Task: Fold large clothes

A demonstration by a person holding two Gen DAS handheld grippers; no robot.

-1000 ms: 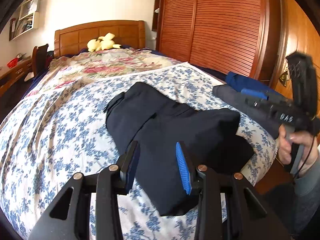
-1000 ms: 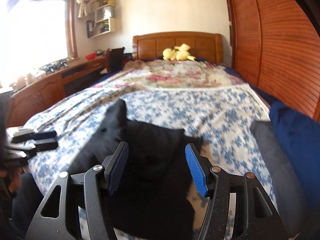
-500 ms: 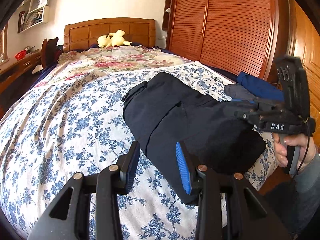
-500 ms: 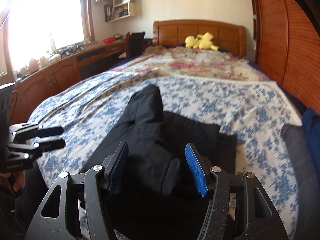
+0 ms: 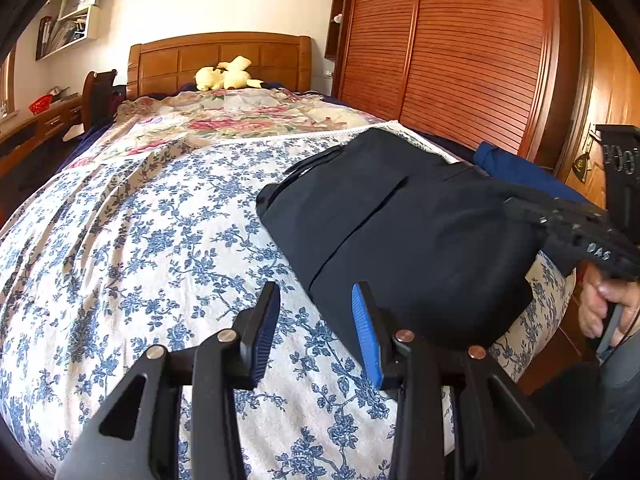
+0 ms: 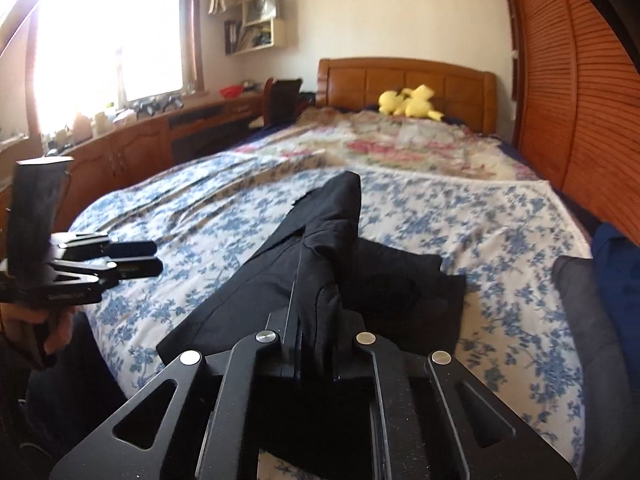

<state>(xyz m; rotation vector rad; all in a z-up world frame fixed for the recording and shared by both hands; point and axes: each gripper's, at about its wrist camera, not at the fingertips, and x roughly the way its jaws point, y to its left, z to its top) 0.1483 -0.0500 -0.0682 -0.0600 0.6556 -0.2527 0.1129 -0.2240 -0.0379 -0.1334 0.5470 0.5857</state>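
Observation:
A dark navy garment (image 5: pixel 400 232) lies folded on the blue-flowered bedspread (image 5: pixel 140 240), near the bed's right foot corner. My left gripper (image 5: pixel 316 320) is open and empty, just left of the garment's near edge. My right gripper (image 6: pixel 310 344) is shut on a fold of the garment (image 6: pixel 320 264) and lifts it into a ridge. The right gripper also shows in the left wrist view (image 5: pixel 576 232), at the garment's right edge. The left gripper shows in the right wrist view (image 6: pixel 132 258), open, over the bed's left side.
A yellow plush toy (image 5: pixel 226 76) lies by the wooden headboard (image 5: pixel 220 56). A blue cloth (image 5: pixel 516 168) and a grey cloth (image 6: pixel 580 300) lie at the bed's right edge. Slatted wardrobe doors (image 5: pixel 448 48) run along the right. A desk (image 6: pixel 160 136) stands under the window.
My right gripper has closed on the garment's fold and pulled it up. My left gripper has shifted left off the garment and stays open.

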